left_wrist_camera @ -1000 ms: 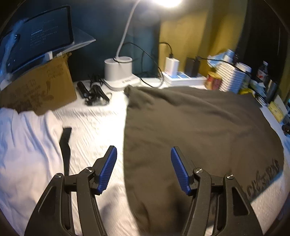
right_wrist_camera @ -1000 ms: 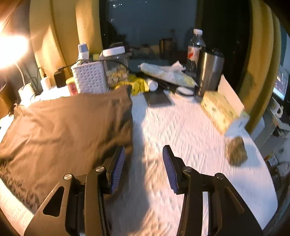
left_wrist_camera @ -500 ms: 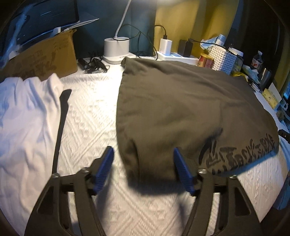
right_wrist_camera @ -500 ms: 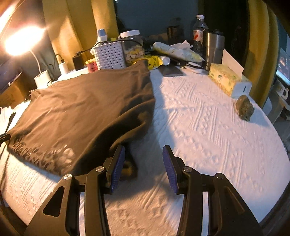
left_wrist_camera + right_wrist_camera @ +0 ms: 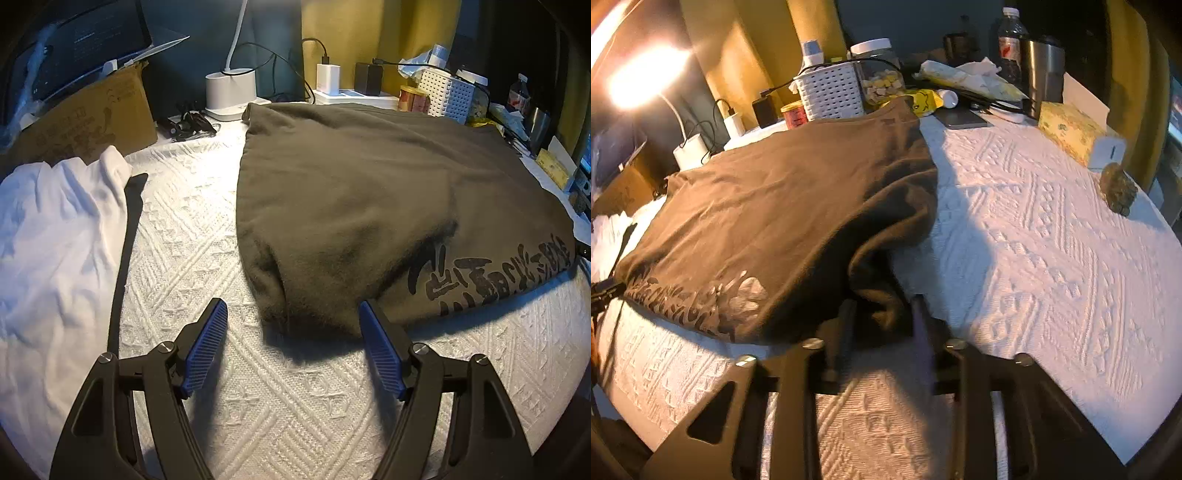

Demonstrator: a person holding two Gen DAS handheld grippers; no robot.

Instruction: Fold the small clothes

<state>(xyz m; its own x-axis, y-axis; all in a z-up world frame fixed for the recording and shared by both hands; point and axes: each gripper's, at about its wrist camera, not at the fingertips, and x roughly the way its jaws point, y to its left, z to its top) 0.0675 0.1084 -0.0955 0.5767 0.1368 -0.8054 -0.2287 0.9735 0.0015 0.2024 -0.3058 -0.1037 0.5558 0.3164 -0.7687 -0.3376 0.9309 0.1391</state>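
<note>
A dark brown shirt (image 5: 351, 184) with black print along its near hem lies spread on the white textured bedcover (image 5: 192, 236). My left gripper (image 5: 292, 306) is open, its blue pads (image 5: 207, 347) either side of the shirt's near left corner without touching it. In the right wrist view the shirt (image 5: 775, 206) has a bunched near right corner. My right gripper (image 5: 882, 306) is closing on that corner, the fabric filling the gap between its blurred fingers.
A white garment (image 5: 55, 240) and a black strap (image 5: 125, 240) lie at left, with a cardboard box (image 5: 85, 122) and lamp base (image 5: 231, 88) behind. At the back stand a white basket (image 5: 831, 92), a steel tumbler (image 5: 1045, 79), a tissue box (image 5: 1071, 129) and a brown lump (image 5: 1119, 188).
Both grippers have come down to the shirt's near edge. The left jaws widened around the left corner. The right jaws narrowed onto the bunched right corner.
</note>
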